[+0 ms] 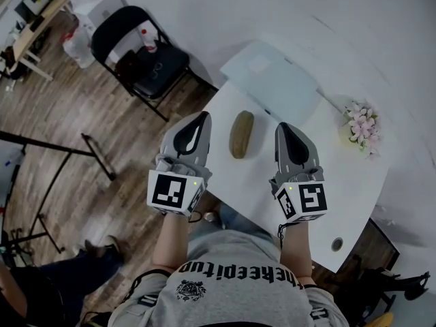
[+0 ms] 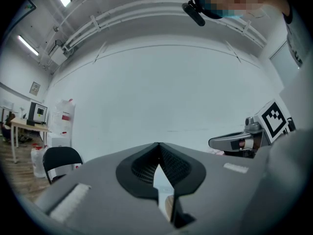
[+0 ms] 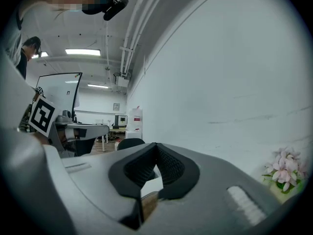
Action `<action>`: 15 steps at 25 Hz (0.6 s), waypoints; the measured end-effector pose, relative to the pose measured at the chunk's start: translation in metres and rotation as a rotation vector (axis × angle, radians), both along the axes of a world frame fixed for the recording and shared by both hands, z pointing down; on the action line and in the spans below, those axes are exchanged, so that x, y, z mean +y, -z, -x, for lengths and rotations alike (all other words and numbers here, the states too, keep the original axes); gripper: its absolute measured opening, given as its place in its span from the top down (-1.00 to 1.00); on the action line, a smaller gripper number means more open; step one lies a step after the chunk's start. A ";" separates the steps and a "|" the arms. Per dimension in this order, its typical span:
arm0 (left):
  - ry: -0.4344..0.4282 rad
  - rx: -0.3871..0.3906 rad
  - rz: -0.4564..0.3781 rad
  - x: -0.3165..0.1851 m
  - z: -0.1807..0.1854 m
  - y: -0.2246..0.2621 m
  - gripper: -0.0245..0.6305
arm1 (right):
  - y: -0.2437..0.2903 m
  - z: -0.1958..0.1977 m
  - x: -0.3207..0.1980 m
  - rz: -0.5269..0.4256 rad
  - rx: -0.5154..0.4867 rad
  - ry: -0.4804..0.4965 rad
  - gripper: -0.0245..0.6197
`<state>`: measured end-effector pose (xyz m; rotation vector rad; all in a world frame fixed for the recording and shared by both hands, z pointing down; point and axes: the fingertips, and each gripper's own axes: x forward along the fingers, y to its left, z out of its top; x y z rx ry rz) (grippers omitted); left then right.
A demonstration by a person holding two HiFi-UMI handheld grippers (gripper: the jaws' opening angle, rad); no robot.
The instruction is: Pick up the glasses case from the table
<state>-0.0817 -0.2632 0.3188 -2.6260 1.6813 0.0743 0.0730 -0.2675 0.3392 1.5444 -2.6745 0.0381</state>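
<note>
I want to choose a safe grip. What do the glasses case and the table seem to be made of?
Glasses case: probably a leather-like or fabric cover, olive brown and matt; it shows no glare. Table: a smooth white top, perhaps laminate or painted board; its surface looks even and plain.

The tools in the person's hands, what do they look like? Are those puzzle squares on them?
The left tool and the right tool are each a grey pointed shell with black padding inside, like a beak. Yes: the left cube and the right cube are white with black square markers and a tiny green light. The person wears a grey short-sleeved T-shirt with dark print.
</note>
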 end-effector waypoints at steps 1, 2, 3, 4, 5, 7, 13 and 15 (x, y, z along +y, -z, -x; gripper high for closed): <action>0.002 -0.001 0.009 -0.002 -0.001 -0.004 0.86 | -0.004 -0.001 -0.003 0.012 0.001 0.002 0.92; 0.002 -0.002 0.018 -0.004 -0.002 -0.008 0.86 | -0.009 -0.001 -0.005 0.024 0.000 0.003 0.91; 0.001 -0.004 0.029 -0.005 -0.003 -0.014 0.86 | -0.014 -0.002 -0.007 0.037 -0.001 0.003 0.92; 0.000 -0.006 0.040 -0.007 -0.004 -0.020 0.86 | -0.019 -0.002 -0.009 0.050 -0.003 0.004 0.91; -0.001 -0.008 0.052 -0.008 -0.005 -0.025 0.86 | -0.024 -0.003 -0.011 0.064 -0.005 0.004 0.91; -0.003 -0.013 0.076 -0.010 -0.006 -0.037 0.86 | -0.035 -0.004 -0.013 0.091 -0.006 0.004 0.92; 0.008 -0.027 0.146 -0.017 -0.008 -0.063 0.86 | -0.064 -0.010 -0.021 0.159 -0.007 -0.005 0.91; 0.010 -0.035 0.166 -0.019 -0.008 -0.068 0.86 | -0.072 -0.012 -0.022 0.180 -0.009 -0.008 0.92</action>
